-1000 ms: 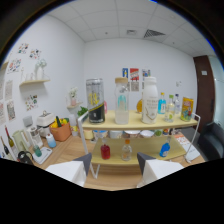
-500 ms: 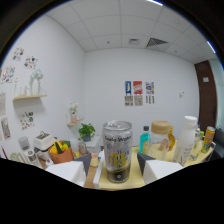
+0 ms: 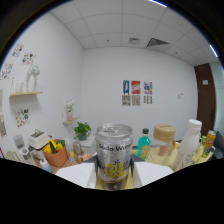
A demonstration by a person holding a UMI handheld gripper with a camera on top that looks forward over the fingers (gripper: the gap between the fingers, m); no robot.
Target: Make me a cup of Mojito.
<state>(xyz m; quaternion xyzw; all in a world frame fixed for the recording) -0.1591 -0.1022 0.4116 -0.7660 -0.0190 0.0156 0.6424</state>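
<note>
"Soda Water" can (image 3: 114, 156) between the claw's (image 3: 114, 176) fingers

The silver soda-water can (image 3: 114, 156) has its base hidden behind the white gripper fingers (image 3: 75, 175); small wall posters (image 3: 136, 92) at centre are unreadable.

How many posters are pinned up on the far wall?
3. The posters hang in a row on the far wall, above the soda can: left, middle, right. More papers hang on the side wall.
</note>
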